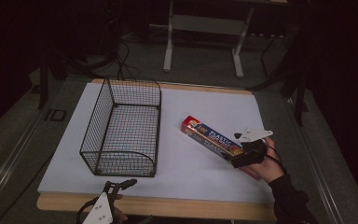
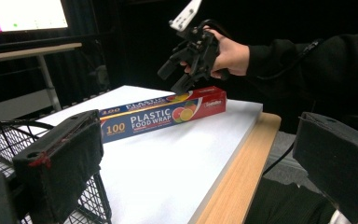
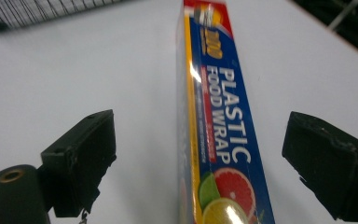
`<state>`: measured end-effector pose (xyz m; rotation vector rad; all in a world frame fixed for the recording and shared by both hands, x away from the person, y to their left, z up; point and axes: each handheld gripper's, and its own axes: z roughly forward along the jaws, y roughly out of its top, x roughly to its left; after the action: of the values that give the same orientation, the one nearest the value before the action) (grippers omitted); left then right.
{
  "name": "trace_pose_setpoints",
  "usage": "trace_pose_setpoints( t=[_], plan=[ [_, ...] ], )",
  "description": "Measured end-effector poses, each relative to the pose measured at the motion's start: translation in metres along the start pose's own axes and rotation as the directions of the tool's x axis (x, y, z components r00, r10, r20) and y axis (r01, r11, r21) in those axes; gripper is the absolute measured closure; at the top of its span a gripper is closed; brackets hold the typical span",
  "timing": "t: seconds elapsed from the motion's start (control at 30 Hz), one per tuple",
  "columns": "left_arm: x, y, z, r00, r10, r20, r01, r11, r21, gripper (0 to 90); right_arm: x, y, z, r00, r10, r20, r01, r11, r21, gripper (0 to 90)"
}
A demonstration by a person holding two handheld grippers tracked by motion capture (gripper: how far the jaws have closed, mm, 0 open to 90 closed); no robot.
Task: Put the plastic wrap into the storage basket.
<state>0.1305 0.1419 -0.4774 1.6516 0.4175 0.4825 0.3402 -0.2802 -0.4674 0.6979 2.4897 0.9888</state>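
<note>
A long blue and red box of plastic food wrap (image 1: 212, 140) lies flat on the white board (image 1: 186, 172), right of centre and slanting toward the near right. My right gripper (image 1: 232, 158) hovers over the box's near end, held by a hand in a dark sleeve. In the right gripper view its jaws (image 3: 203, 135) stand open, one on each side of the box (image 3: 223, 121), with neither pad touching it. The left gripper view shows the same box (image 2: 163, 114) under that gripper (image 2: 172, 78). My left gripper (image 1: 120, 184) rests open at the board's near edge with nothing between its jaws (image 2: 200, 154).
A black wire basket (image 1: 121, 130) stands on the left half of the board, its corner right beside my left gripper's jaw (image 2: 9, 135). The wooden table edge (image 1: 168, 205) runs along the front. A metal stand (image 1: 205, 28) sits beyond the table, and a lit screen (image 2: 28, 14) is behind it.
</note>
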Motion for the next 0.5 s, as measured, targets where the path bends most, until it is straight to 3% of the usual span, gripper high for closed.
trace_pose_setpoints(
  t=[0.2, 0.37, 0.5],
  plan=[
    [0.0, 0.0, 0.0, 1.0, -0.001, 0.003, 0.001, 1.0, 0.001, 2.2, -0.007, 0.005, 0.015, 0.9994, 0.017, -0.03, -0.014, 0.995, 0.102, 9.7],
    [0.0, 0.0, 0.0, 1.0, -0.002, 0.006, 0.002, 1.0, 0.002, 2.2, -0.011, 0.01, 0.027, 0.998, 0.029, -0.056, -0.017, 0.98, 0.201, 9.8],
    [0.0, 0.0, 0.0, 1.0, -0.001, 0.009, 0.001, 1.0, 0.004, 2.2, -0.015, 0.014, 0.035, 0.9968, 0.05, -0.062, -0.034, 0.97, 0.241, 9.8]
  ],
)
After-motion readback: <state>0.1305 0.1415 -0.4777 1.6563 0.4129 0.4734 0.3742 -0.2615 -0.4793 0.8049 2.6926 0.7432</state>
